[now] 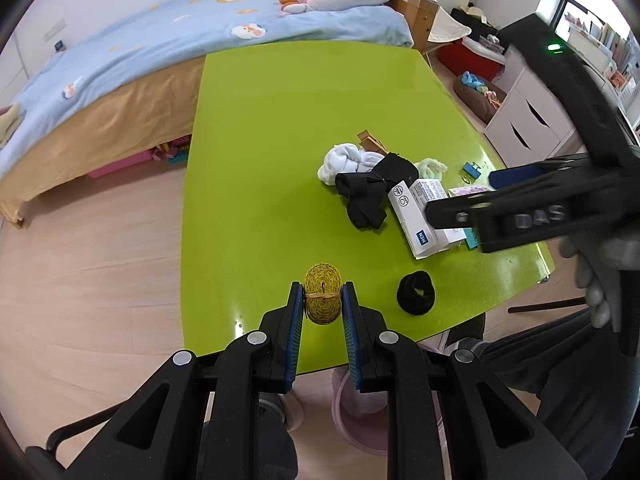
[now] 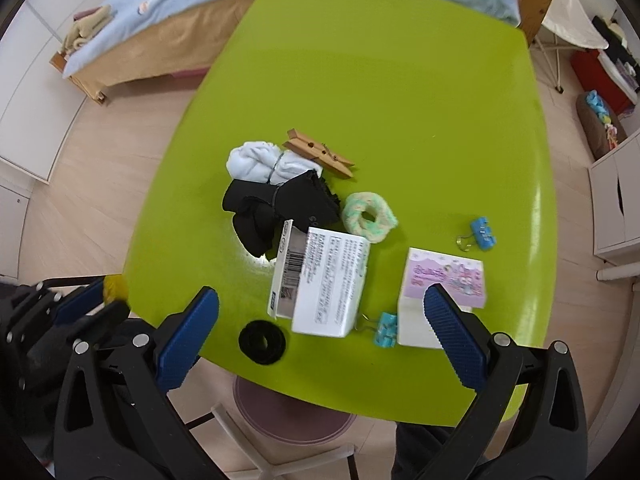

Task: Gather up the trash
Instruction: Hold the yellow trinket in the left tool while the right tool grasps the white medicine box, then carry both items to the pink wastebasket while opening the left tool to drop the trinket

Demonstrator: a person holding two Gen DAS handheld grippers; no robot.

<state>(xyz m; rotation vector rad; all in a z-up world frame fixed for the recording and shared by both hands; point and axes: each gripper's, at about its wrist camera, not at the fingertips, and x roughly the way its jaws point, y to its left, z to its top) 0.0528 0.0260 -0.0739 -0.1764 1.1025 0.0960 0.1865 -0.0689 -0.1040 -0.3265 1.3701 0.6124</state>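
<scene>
While clamped, yellow coil (image 1: 322, 294) aloft.

Both grippers are matte black plastic with triangular cut-outs in their arms and round silver screw heads at the joints. The left gripper (image 1: 322, 298) and the right gripper (image 2: 320, 304) carry ribbed blue pads on their fingers (image 2: 188, 336). Raised lettering reads "DAS"; a green light glows above.

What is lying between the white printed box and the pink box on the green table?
A turquoise binder clip, seen in the right wrist view, lies between the white printed box and the pink box.
</scene>
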